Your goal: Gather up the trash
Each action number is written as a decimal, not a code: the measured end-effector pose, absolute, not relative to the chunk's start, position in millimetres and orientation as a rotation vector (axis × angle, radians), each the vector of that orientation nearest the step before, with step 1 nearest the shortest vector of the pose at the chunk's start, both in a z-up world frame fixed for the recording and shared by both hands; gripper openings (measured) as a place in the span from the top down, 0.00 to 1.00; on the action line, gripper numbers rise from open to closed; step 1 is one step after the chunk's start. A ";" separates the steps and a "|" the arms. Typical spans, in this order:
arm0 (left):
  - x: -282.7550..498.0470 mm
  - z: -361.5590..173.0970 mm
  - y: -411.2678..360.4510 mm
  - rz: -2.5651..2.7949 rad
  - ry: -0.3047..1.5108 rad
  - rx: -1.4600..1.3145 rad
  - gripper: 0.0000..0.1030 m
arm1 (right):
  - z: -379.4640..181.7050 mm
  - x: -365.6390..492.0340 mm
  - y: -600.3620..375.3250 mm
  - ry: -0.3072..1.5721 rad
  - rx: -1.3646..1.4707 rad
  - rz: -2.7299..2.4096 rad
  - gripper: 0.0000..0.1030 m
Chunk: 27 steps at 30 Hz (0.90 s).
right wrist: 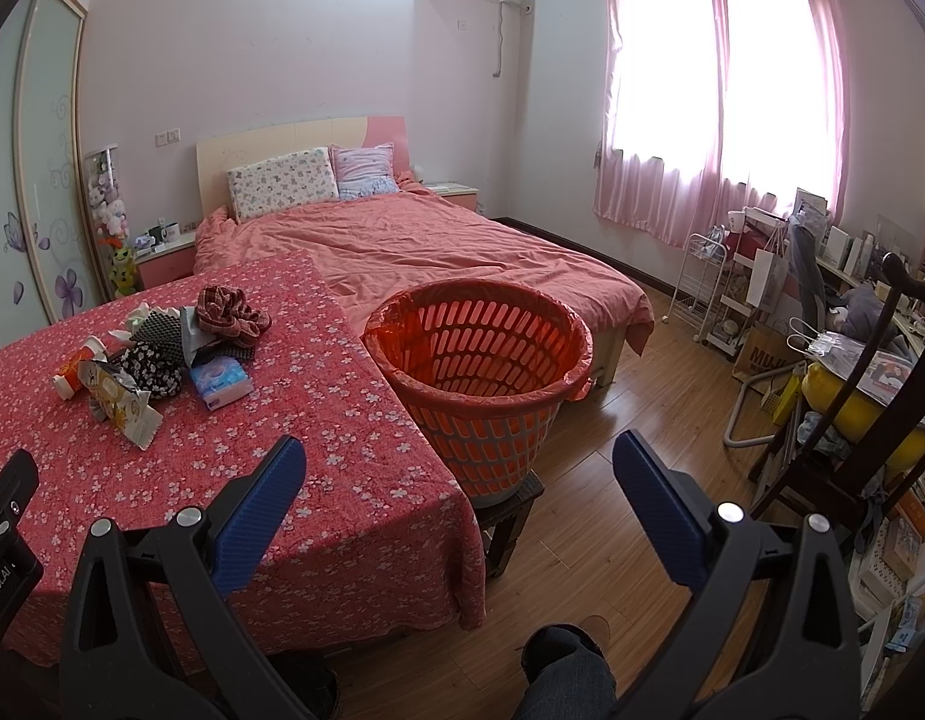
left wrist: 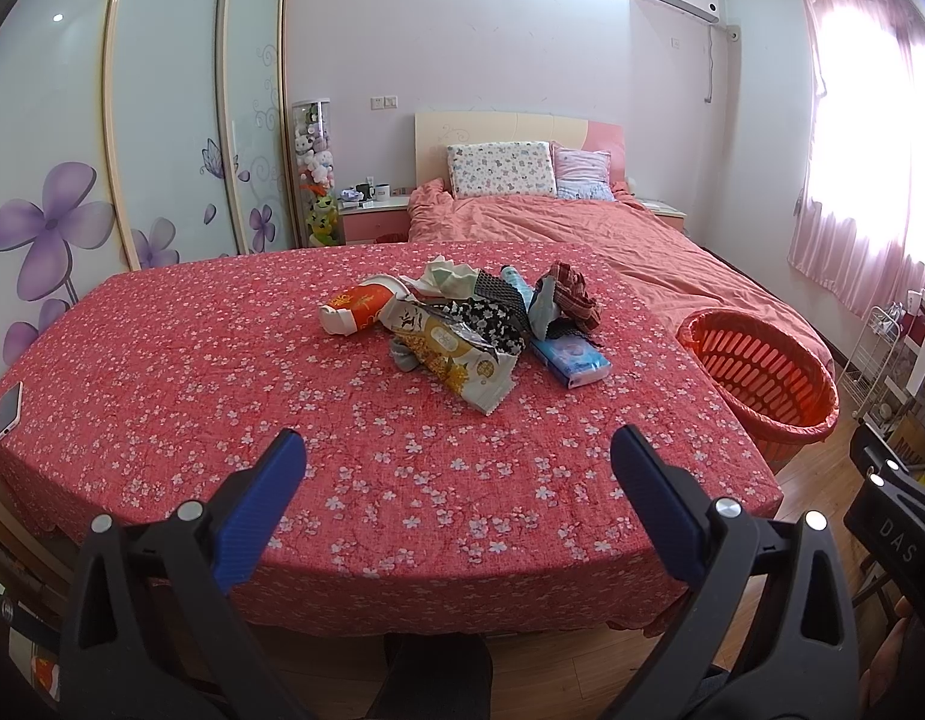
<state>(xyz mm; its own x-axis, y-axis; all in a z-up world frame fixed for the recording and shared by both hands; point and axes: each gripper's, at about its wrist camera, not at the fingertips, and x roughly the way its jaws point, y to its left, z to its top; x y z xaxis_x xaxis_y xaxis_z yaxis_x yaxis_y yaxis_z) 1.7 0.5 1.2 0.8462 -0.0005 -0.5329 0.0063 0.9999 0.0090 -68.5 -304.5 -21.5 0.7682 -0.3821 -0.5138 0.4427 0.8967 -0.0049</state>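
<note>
A heap of trash (left wrist: pixel 462 324) lies in the middle of a table under a red flowered cloth (left wrist: pixel 222 396): a yellow-white snack wrapper (left wrist: pixel 462 369), a red-orange packet (left wrist: pixel 357 309), a blue tissue pack (left wrist: pixel 570 363), crumpled paper, black patterned pieces and a red checked rag (left wrist: pixel 573 294). The heap also shows in the right wrist view (right wrist: pixel 162 354). An orange basket (right wrist: pixel 480 372) lined with a red bag stands on a stool at the table's right edge. My left gripper (left wrist: pixel 459 456) is open and empty over the table's near side. My right gripper (right wrist: pixel 459 459) is open and empty near the table's right corner, in front of the basket.
A phone (left wrist: pixel 9 411) lies at the table's left edge. A bed with a salmon cover (right wrist: pixel 438 252) stands behind the table and basket. A dark chair (right wrist: pixel 846 396), a white trolley (right wrist: pixel 702 282) and cluttered shelves fill the right side. The floor is wood.
</note>
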 end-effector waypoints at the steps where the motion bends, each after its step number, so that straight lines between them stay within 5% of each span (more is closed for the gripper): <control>1: 1.7 1.4 0.6 -0.004 0.562 0.010 0.04 | -21.5 -68.6 -304.4 0.531 0.119 -0.448 0.02; 27: 32.0 -15.4 16.5 0.017 0.601 -0.015 0.04 | -34.0 -36.9 -295.2 0.553 0.096 -0.303 0.02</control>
<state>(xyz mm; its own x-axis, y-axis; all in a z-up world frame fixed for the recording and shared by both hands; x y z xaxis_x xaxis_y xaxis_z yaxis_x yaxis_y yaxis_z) 32.0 16.5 -15.4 0.8247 0.0118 -0.5654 -0.0204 0.9998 -0.0089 -36.9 -295.2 -34.0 0.8077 -0.2575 -0.5304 0.3090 0.9510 0.0088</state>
